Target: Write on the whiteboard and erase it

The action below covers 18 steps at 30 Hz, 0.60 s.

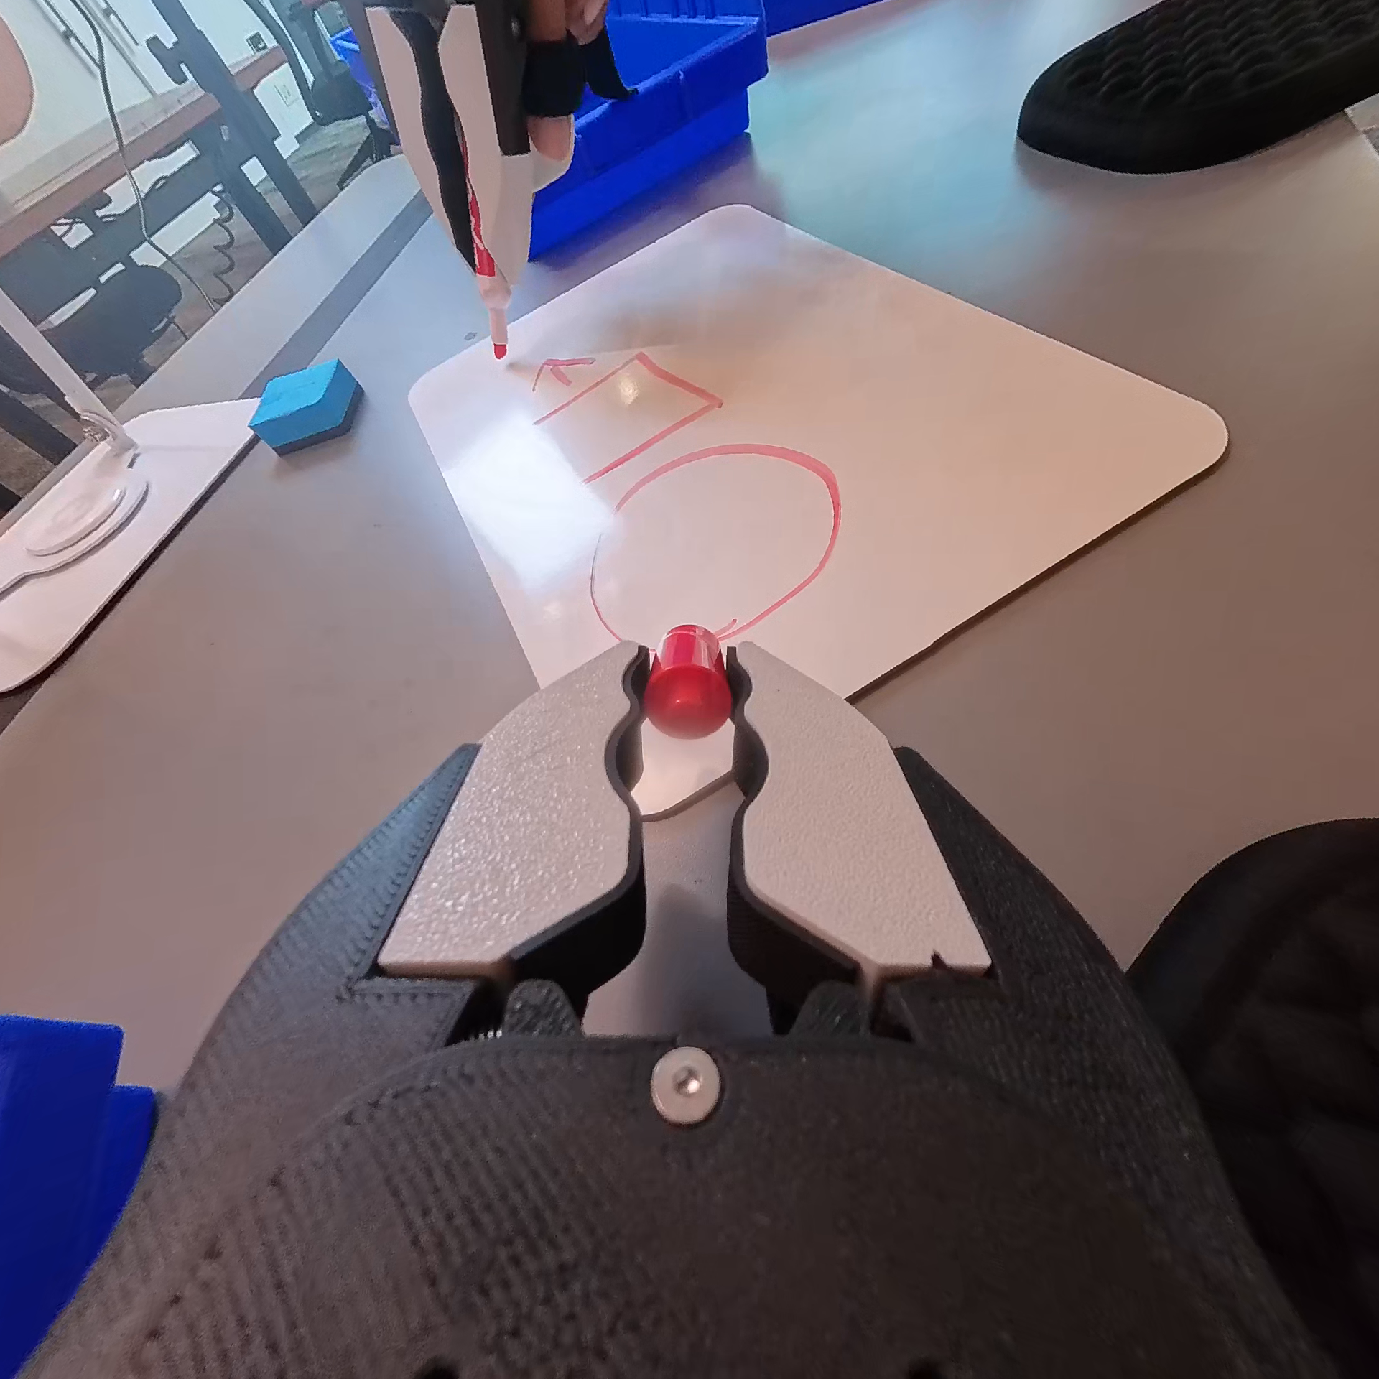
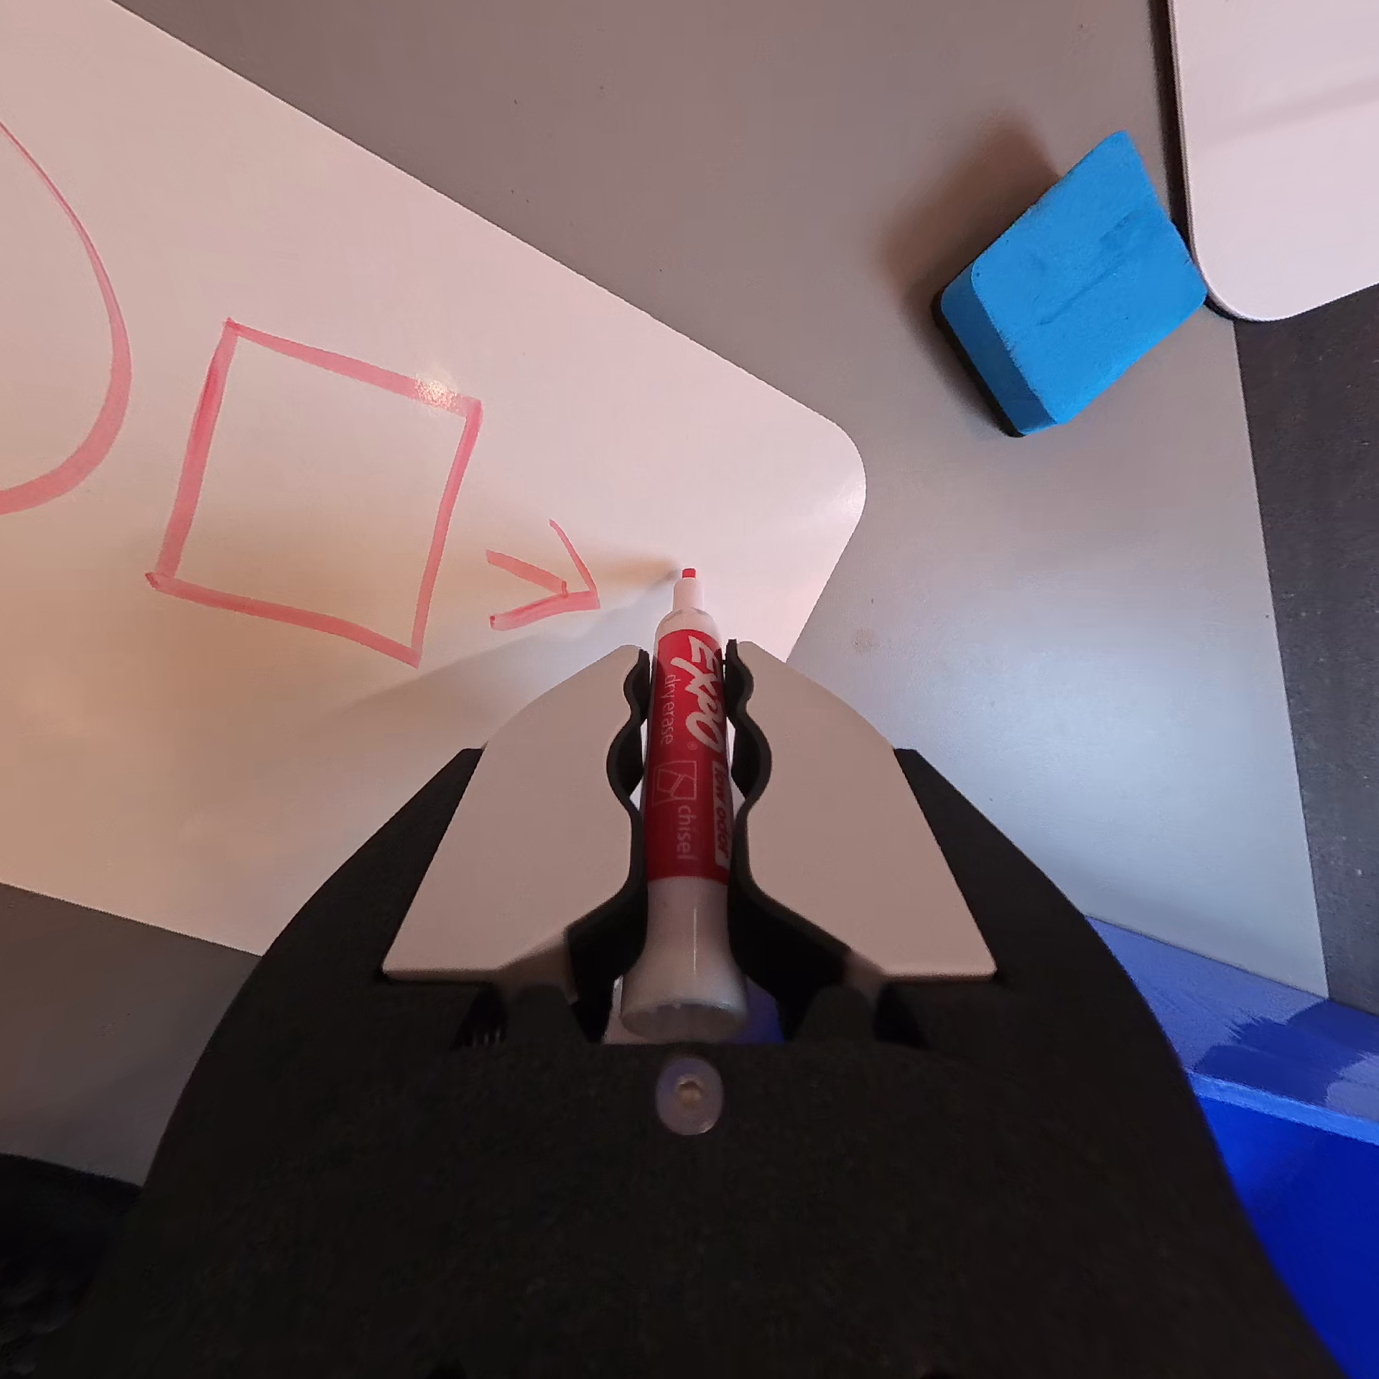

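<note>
Whiteboard (image 1: 933, 448) lies flat on the grey bench (image 1: 261, 671), filling the middle of the left wrist view and the left half of the right wrist view. Red marks on it: large circle (image 1: 716, 545), square (image 2: 313, 485), small arrow-like mark (image 2: 545, 582) near the board's rounded corner.

Right gripper (image 2: 686, 657): jaws closed on a red marker (image 2: 686, 746), uncapped, barrel running along the fingers. Tip points down at the board just past the arrow mark; contact or a hair above, cannot tell.

Left gripper (image 1: 686, 664): jaws nearly closed, pinching the red marker cap (image 1: 685, 683) at the fingertips, low over the board's near edge beside the circle.

Blue foam eraser (image 2: 1074, 291) sits on the bench off the board's corner, upper right of the right wrist view, next to a white flat base (image 1: 112, 507). Blue bin (image 1: 657, 134) at top centre of the left wrist view, behind the board. Black textured pad (image 1: 1209, 82) at upper right.
</note>
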{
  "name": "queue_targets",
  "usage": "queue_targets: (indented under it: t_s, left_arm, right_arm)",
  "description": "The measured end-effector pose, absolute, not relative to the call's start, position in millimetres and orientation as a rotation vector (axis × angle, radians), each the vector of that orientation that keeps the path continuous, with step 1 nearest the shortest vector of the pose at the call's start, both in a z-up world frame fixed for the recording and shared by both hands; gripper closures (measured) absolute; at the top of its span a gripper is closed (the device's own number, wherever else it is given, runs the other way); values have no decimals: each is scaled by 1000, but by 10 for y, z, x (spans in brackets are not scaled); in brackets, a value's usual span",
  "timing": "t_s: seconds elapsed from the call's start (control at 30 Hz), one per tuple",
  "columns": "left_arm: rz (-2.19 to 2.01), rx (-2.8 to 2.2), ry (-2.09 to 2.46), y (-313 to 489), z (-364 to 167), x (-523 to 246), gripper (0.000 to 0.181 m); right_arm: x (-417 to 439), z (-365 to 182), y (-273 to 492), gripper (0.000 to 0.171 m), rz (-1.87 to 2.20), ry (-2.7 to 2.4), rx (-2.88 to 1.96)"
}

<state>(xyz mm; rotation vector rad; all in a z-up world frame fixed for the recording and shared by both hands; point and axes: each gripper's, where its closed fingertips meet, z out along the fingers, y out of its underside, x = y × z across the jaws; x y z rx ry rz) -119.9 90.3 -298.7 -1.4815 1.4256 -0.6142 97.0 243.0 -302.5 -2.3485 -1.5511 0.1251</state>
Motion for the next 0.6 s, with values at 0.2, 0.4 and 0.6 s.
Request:
queue_targets:
  t_s: [0.2,0.4,0.6]
  left_arm:
    - [-615,-1483,1424,904,-2987,-1200,162]
    - [-614,-1482,1425,904,-2987,-1200,162]
    - [-611,-1481,1427,903,-2988,-1200,162]
  right_arm:
    - [930,-3014,2426,152,139,-1557,-2342]
    - [883,-3004,2389,152,152,-1577,-2331]
    - [859,-3037,2431,152,145,-1576,-2333]
